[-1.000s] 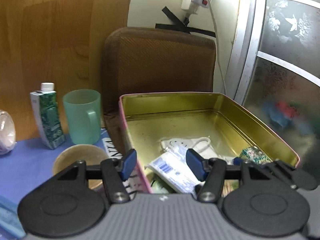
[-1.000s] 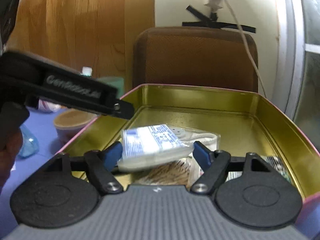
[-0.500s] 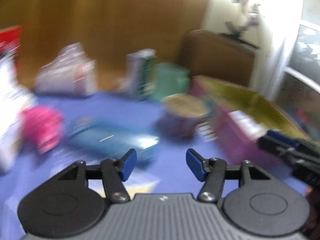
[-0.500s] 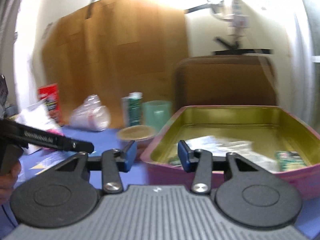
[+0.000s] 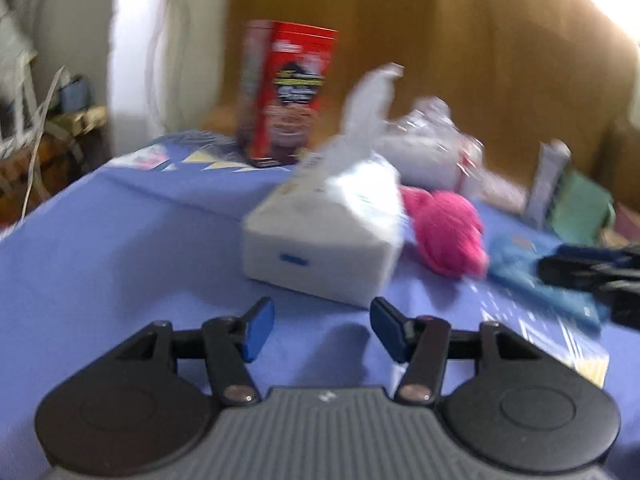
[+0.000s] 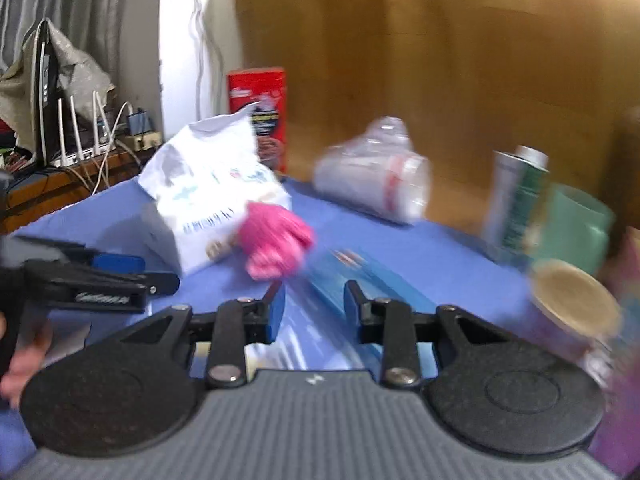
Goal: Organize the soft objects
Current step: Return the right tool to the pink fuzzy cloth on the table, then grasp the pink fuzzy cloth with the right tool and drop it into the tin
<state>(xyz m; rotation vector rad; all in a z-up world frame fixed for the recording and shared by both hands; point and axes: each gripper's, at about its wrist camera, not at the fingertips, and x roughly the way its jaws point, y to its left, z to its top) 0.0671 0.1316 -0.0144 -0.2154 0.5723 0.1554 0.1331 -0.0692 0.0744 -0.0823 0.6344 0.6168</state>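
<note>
A second ago both grippers were over the gold tin, and the right one had a white packet between its fingers. Now both have swung away to the other side of the table [image 5: 100,240], and the tin is out of sight. The pictures are blurry.

The left gripper [image 5: 322,330] hangs over the blue cloth. Its fingers have just closed a little, but they are still apart and nothing is between them. The right gripper [image 6: 314,310] has just been closing too. Its fingers are apart, with no packet between them now. A blue packet [image 6: 360,276] lies on the cloth right ahead of it, but I cannot tell if the fingers touch it.

The soft things sit near the middle of the table. There is one white tissue pack [image 5: 328,236], with a tissue sticking up. One pink fluffy thing [image 5: 444,236] lies just beside it, on its right. The one blue packet lies past the pink thing.

Toward the back edge stands one red box [image 5: 292,92]. One clear plastic bag [image 6: 372,172] lies near that edge too. At the right side are one carton [image 6: 516,200], one green cup [image 6: 572,228] and one round tub [image 6: 572,304] with a tan lid.
</note>
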